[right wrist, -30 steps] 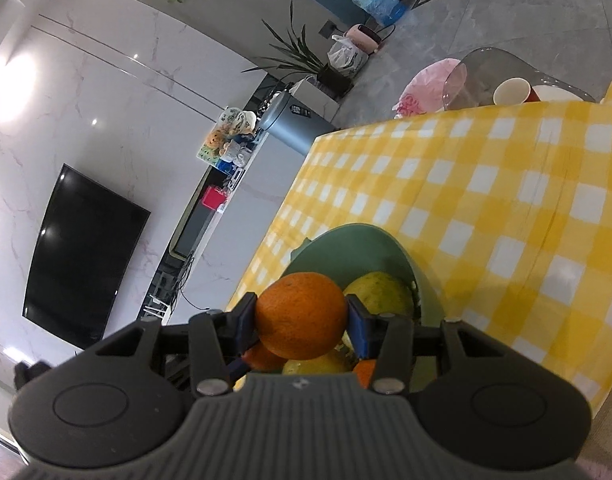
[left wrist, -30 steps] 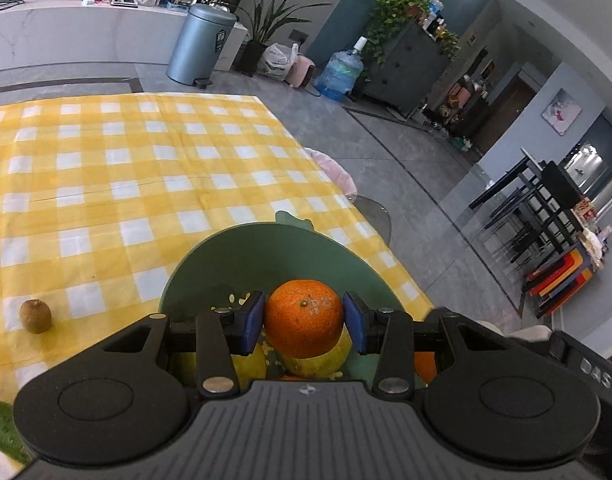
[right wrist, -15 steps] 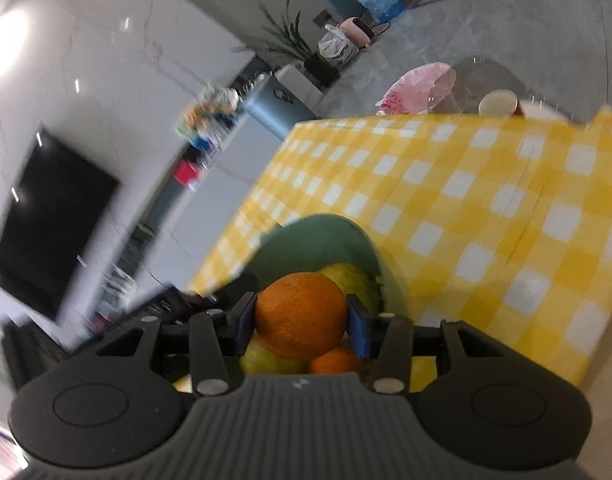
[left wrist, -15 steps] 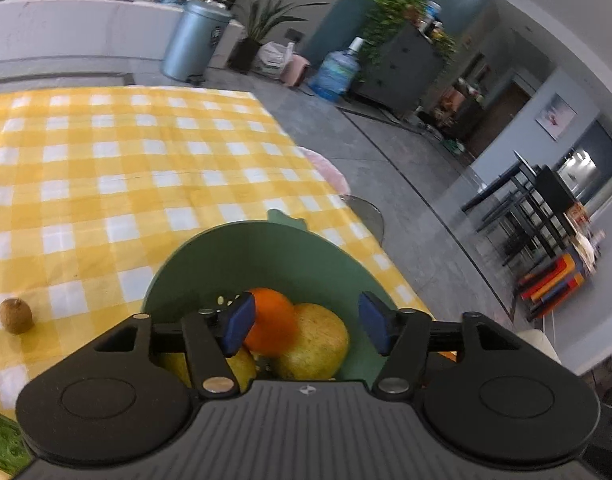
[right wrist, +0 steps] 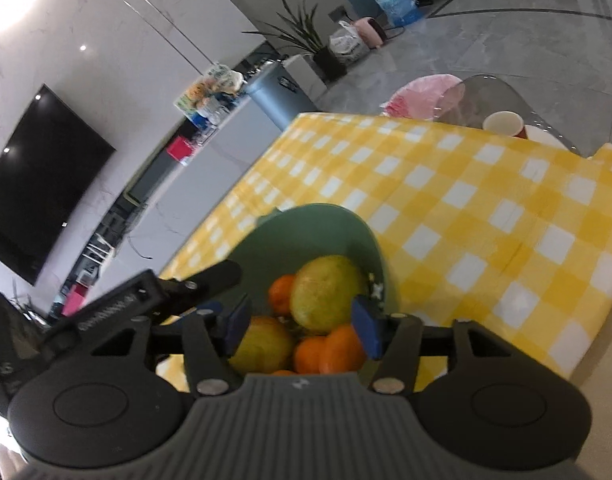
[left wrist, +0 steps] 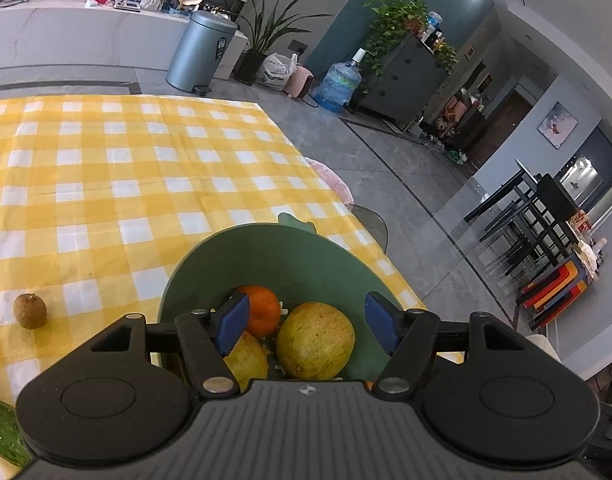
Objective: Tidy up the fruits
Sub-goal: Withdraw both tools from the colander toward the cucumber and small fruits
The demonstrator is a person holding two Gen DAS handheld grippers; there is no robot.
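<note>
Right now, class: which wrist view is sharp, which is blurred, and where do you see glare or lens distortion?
Left wrist view: sharp, the kiwi crisp, fisheye bending the room's edges. Right wrist view: soft with motion blur over the green bowl and the fruit, plus strong glare on the wall at top left.

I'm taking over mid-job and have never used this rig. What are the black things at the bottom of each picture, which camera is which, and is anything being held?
Each black shape is a hand-held two-finger tool with a camera looking along its blue pads. One view looks along the left tool, the other along the right tool. Both hover over a green bowl of oranges and yellow-green fruit on a yellow checked tablecloth. Both tools' jaws are opening; neither grips anything. An orange lies loose in the bowl between the right pads. A kiwi sits out on the cloth.
</note>
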